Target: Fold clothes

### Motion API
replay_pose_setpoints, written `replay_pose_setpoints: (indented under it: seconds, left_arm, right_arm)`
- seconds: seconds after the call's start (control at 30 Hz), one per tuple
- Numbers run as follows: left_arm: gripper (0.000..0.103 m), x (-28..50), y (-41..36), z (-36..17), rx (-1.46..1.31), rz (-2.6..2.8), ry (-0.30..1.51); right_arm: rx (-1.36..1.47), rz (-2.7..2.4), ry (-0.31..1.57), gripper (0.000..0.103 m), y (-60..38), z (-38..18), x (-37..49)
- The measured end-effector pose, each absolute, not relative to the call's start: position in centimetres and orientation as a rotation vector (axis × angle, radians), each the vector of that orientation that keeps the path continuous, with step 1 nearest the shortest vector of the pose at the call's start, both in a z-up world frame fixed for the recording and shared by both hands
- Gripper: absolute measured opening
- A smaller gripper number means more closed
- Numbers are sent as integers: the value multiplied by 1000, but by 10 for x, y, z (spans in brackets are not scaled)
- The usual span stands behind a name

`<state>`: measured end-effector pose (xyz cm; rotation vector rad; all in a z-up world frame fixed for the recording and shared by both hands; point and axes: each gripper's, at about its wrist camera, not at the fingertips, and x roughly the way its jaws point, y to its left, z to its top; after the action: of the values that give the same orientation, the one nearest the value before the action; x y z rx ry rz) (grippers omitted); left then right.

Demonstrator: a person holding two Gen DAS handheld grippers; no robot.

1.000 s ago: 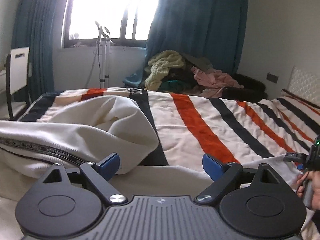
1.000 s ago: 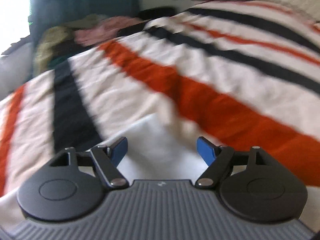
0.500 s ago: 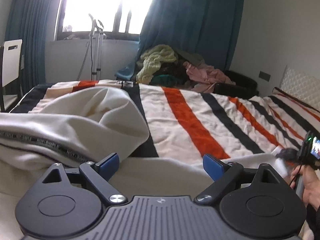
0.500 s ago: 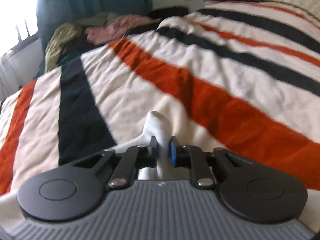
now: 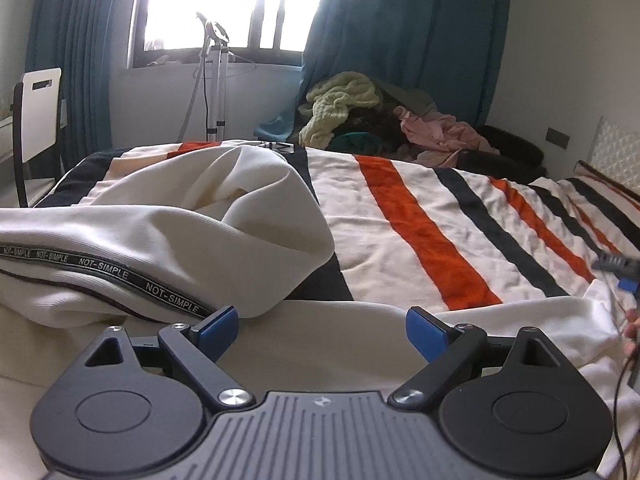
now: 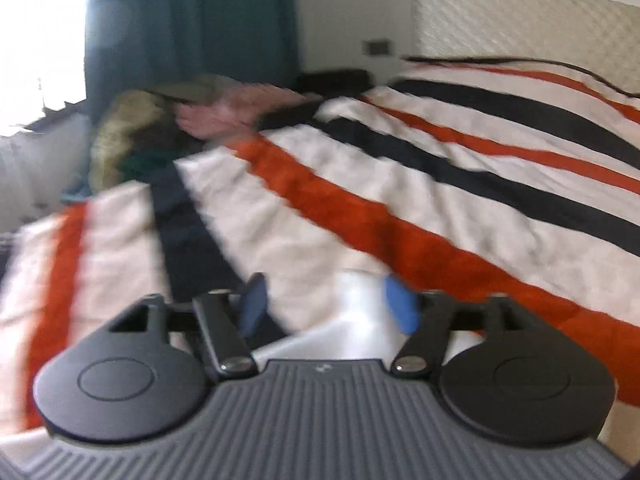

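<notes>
A cream garment (image 5: 180,232) with a black "NOT-SIMPLE" tape lies bunched on the striped bedspread (image 5: 420,220), and its flat part runs under my left gripper (image 5: 322,322). That gripper hangs open just above the cloth, with nothing pinched. At the right edge of the left wrist view, the right gripper (image 5: 616,270) is blurred at the garment's far corner, a fingertip of the person below it. In the blurred right wrist view, my right gripper (image 6: 328,300) has its jaws opening. A fold of white cloth (image 6: 348,320) stands between the parted pads.
A heap of clothes (image 5: 360,120) sits beyond the bed's far edge under teal curtains. A garment steamer stand (image 5: 216,80) and a white chair (image 5: 36,120) stand by the window on the left. A quilted headboard (image 6: 520,28) closes the bed's right end.
The right gripper, open a second ago, shut on the white fold half a second ago and has now parted its jaws while lifting and swinging. The left gripper has barely shifted.
</notes>
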<state>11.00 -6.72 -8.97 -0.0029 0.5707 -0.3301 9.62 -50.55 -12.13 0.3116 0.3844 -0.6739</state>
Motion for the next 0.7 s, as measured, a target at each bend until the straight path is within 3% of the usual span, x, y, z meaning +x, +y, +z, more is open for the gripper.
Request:
replay_pose_setpoints:
  seconds: [0.3, 0.47, 0.7]
  left_arm:
    - [92, 99, -64, -85, 22, -303, 535]
    - [92, 84, -62, -82, 71, -296, 502]
    - [93, 80, -70, -85, 102, -293, 491]
  right_arm:
    - [258, -315, 339, 75, -374, -56, 72]
    - [393, -217, 347, 76, -325, -56, 40]
    - [355, -255, 333, 76, -302, -50, 24]
